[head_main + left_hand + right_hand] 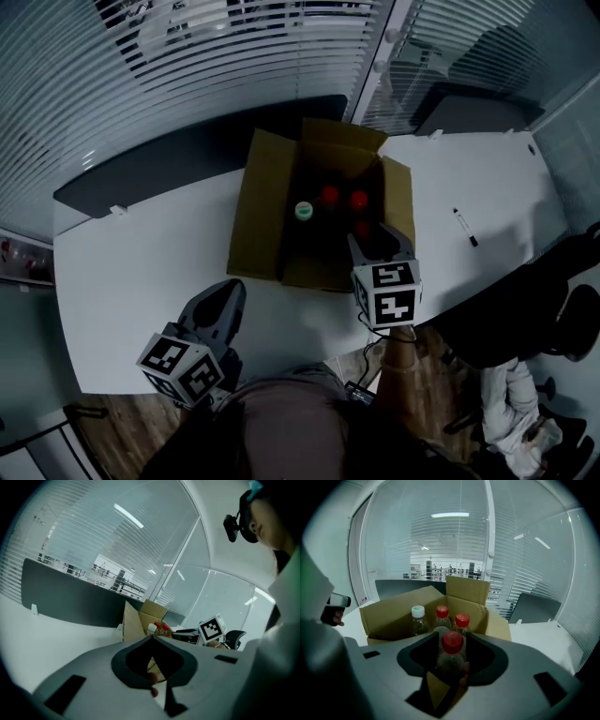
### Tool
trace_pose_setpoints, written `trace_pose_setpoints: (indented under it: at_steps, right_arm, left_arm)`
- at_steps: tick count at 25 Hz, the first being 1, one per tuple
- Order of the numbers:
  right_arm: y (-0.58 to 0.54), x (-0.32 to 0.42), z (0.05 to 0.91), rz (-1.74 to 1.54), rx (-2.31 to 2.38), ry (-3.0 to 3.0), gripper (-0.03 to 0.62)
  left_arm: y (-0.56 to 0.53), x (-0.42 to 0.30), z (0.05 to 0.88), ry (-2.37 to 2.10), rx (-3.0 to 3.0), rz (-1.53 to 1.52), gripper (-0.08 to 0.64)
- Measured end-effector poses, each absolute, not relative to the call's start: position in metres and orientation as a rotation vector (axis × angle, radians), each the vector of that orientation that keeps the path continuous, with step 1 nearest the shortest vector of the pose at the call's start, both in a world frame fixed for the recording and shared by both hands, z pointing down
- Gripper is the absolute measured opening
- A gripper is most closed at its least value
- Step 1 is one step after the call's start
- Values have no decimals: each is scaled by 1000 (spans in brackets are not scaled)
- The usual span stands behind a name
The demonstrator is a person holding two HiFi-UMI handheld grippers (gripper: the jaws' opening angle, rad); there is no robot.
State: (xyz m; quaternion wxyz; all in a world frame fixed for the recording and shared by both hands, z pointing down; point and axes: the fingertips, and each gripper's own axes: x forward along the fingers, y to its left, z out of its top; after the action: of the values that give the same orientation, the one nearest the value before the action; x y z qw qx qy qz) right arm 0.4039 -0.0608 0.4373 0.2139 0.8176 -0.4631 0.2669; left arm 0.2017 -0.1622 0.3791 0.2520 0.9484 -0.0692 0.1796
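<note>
Bottle [451, 654] with the red cap stood in the box's [258, 206] near right corner, pinched between the jaws of the right gripper [371, 242], with three other bottles [328, 195] just beyond it toward the box's far wall. I judged this the gripping step; any lift would call for a straight upward pull, clear of those neighbours and the box's wall. Left gripper [223, 298] hung with jaws pressed together on nothing, well apart from the box's near left corner.
</note>
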Motion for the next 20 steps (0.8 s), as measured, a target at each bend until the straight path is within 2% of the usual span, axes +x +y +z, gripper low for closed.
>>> trace_pose_setpoints:
  at_steps: [10, 20]
  right_arm:
    - [-59, 411, 460, 830, 2119, -1191, 178]
    - [-58, 402, 434, 794, 2183, -1264, 173]
  left_arm:
    - [-168, 206, 397, -147, 2558, 494, 9]
    - [-168, 192, 388, -156, 2572, 472, 9]
